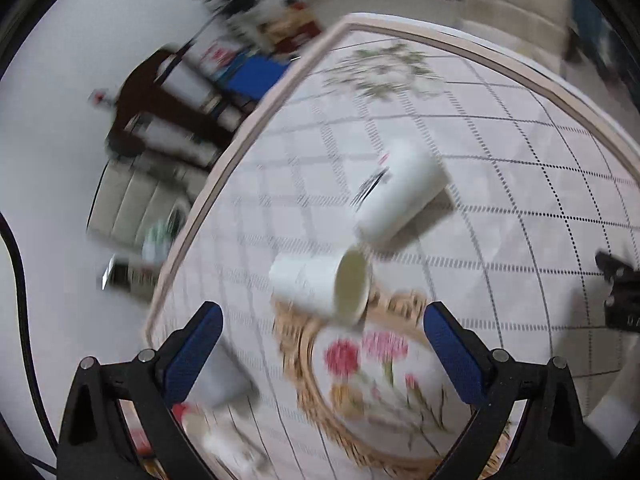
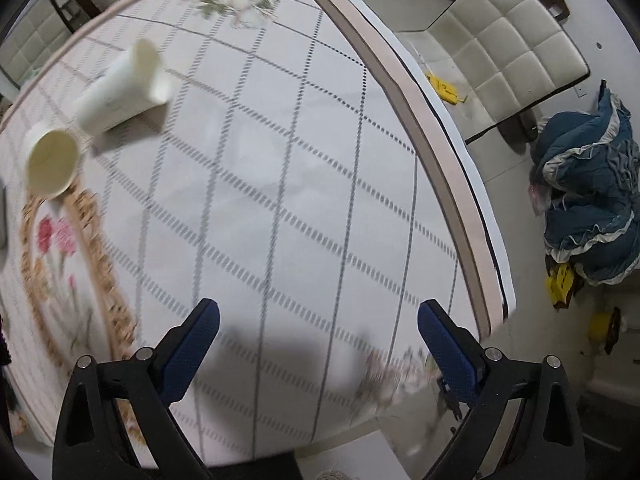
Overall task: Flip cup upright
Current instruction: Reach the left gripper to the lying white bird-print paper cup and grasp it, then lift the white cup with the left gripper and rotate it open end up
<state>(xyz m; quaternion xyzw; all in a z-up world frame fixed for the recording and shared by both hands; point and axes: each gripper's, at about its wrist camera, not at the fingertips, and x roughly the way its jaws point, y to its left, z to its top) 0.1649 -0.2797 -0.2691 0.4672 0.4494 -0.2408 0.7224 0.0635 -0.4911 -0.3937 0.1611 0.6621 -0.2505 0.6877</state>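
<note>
Two cups on their sides, both grippers spread and empty.
Nearer cup [image 1: 320, 284] lies mid-table [image 1: 520, 184] by the woven mat's [image 1: 304, 364] far edge — left gripper [image 1: 320, 340] should straddle its wall squarely, then tip slowly; right gripper [image 2: 318, 340] idles near the table's edge.

Two cups lie on their sides on the table [image 2: 304, 184]: one cup [image 2: 52, 166] near another [image 2: 120, 90]. Right gripper [image 2: 318, 328] gapes, empty.
</note>
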